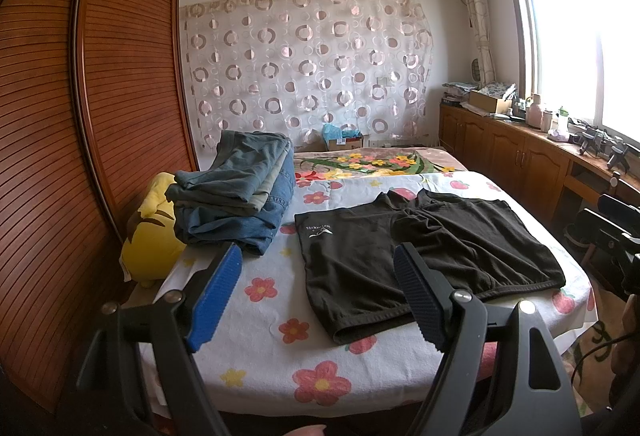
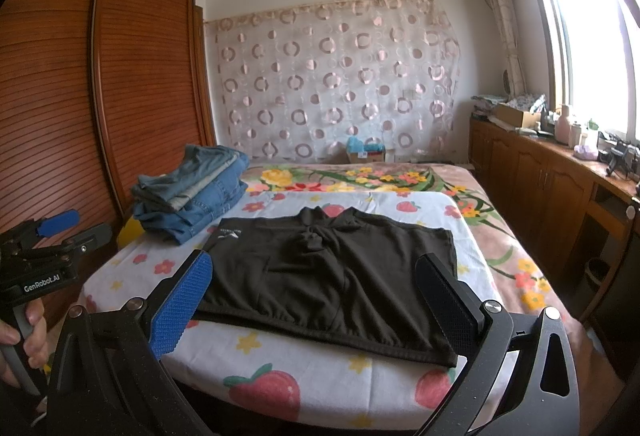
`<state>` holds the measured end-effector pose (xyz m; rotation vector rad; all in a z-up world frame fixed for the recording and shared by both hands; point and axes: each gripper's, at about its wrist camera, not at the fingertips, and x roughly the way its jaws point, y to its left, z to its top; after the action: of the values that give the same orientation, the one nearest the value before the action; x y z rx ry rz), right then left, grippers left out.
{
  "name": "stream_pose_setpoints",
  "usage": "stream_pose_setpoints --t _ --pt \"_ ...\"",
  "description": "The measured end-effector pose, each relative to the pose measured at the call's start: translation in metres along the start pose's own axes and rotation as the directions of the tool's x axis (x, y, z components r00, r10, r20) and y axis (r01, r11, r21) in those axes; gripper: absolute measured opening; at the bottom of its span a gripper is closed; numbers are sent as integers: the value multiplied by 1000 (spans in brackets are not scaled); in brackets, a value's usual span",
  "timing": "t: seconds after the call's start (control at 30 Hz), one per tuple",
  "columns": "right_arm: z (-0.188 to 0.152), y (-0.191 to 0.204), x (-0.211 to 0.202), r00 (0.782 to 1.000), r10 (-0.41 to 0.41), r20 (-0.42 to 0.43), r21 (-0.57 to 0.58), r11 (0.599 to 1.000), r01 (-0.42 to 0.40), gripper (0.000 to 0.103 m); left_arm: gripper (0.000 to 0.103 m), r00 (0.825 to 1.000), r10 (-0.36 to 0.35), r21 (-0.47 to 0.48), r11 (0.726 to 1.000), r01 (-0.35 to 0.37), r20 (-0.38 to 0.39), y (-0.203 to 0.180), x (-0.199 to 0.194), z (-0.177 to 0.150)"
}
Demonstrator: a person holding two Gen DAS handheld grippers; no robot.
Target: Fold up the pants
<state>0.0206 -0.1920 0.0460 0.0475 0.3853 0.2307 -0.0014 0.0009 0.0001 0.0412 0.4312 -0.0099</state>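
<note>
Black pants lie spread flat on the flowered sheet of the bed, with a white logo at their far left corner. My left gripper hovers open above the pants' near left part, nothing between its fingers. My right gripper is open too, held above the near hem of the pants, empty. The left gripper also shows at the left edge of the right wrist view, held by a hand.
A stack of folded jeans sits at the bed's far left, a yellow plush toy beside it. A slatted wooden wardrobe stands close on the left. Low wooden cabinets with clutter run along the right under the window.
</note>
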Motion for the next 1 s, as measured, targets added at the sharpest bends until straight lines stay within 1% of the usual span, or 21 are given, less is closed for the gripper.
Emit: stream_pose_setpoints --t 1.0 --pt "-1 0 1 1000 -1 2 0 1000 1 103 79 1000 -4 0 1000 4 -3 1 -3 1"
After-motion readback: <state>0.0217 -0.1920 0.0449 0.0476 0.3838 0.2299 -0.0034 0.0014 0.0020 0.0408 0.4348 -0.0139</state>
